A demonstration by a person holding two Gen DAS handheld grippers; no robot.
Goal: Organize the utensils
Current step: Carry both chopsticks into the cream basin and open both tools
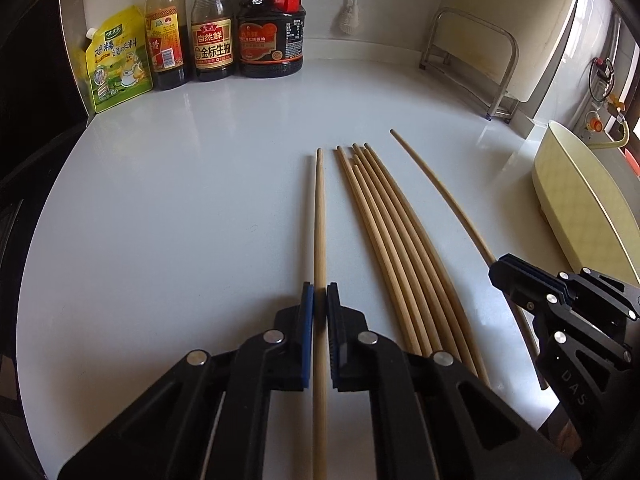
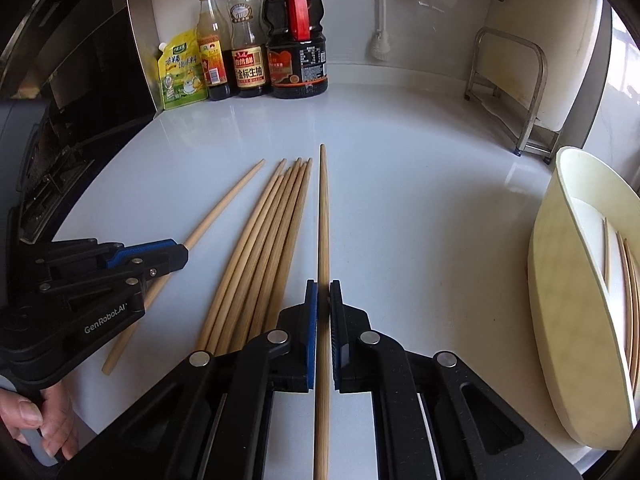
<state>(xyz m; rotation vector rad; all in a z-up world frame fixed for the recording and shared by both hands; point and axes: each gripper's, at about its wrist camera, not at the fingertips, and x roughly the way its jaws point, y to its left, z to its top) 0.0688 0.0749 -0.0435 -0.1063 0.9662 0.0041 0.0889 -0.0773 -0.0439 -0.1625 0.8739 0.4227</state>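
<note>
Gripping one chopstick apiece: left gripper (image 1: 321, 300) clamping narrow on the leftmost chopstick (image 1: 319, 216), right gripper (image 2: 323, 300) clamping narrow on the rightmost chopstick (image 2: 323, 216), each stick running straight out between the pads. Taking the outer sticks first, judged as a way of keeping clear of the bundle of chopsticks (image 1: 384, 216) lying between them on the white counter (image 1: 180, 200). Keeping both sticks low and pointing away toward the sauce bottles (image 1: 224, 24), apparently not yet lifting. Standing ready at the right edge: cream utensil tray (image 2: 560, 280), already holding a few chopsticks (image 2: 626, 280), judged the destination. Hiding the butt ends of both held sticks beneath the gripper bodies; cutting off the tray's far side; showing only fingers (image 2: 40, 424) of the person's hand.
</note>
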